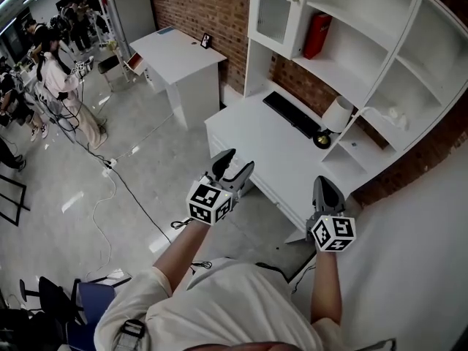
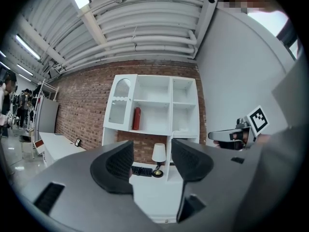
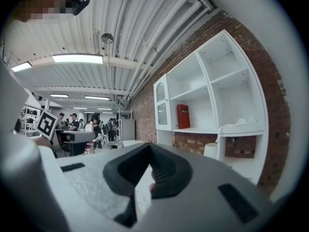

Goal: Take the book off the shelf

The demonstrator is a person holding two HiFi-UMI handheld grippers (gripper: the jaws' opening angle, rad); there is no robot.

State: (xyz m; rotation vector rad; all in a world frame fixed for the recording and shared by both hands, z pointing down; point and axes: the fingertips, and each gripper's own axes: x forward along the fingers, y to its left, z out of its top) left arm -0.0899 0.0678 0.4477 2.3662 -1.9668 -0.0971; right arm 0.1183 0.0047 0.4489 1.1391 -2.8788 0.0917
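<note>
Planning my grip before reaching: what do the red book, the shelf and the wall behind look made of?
Book: red cover, smooth-looking, likely coated board, since it stands stiffly on end.
Shelf: white painted or laminated board, probably wood-based, judging by its flat, even panels.
Wall: exposed reddish brick, rough, with visible mortar lines.

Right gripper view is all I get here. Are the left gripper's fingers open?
Observer: Yes. In its own view the left gripper has its fingers apart, nothing between them.
Operator: Anything on the desk?
Observer: A black keyboard lies on the desk.
Operator: Is the book touched yet?
Observer: No. In the head view the right gripper and the left hang short of the shelf, where the red book stands upright.
</note>
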